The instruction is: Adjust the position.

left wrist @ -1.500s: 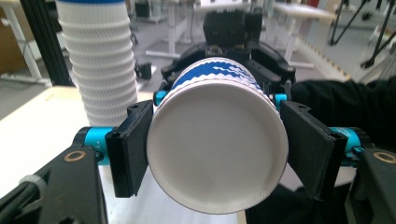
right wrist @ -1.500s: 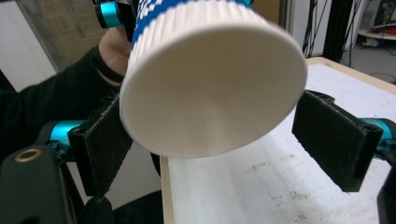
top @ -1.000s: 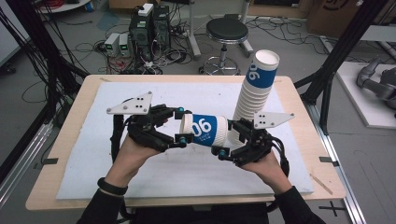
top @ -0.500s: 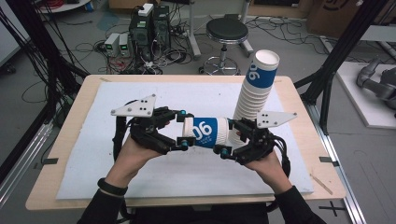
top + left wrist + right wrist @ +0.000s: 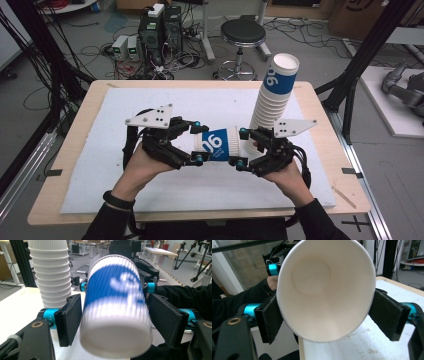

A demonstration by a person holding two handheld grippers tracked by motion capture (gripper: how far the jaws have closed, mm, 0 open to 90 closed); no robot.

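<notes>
mid-frame, the cup [image 5: 220,145] hangs sideways between both grippers: left gripper [image 5: 196,142] has just been opening, pads off it, right gripper [image 5: 241,148] clamps its rim (stack [image 5: 274,97] behind awaits).

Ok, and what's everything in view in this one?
paper cup: one, blue and white, lying level in the air between both grippers
cup stack: one, white with a blue top cup, leaning, on the mat's far right
mat: one, white, covering the table
table: one, light wood
stool: one, black, on the floor beyond the table
computer cases: two, dark, on the floor
left gripper: black, jaws just opening around the cup's base
right gripper: black, closed on the cup's rim
hands: two, dark sleeves
</notes>
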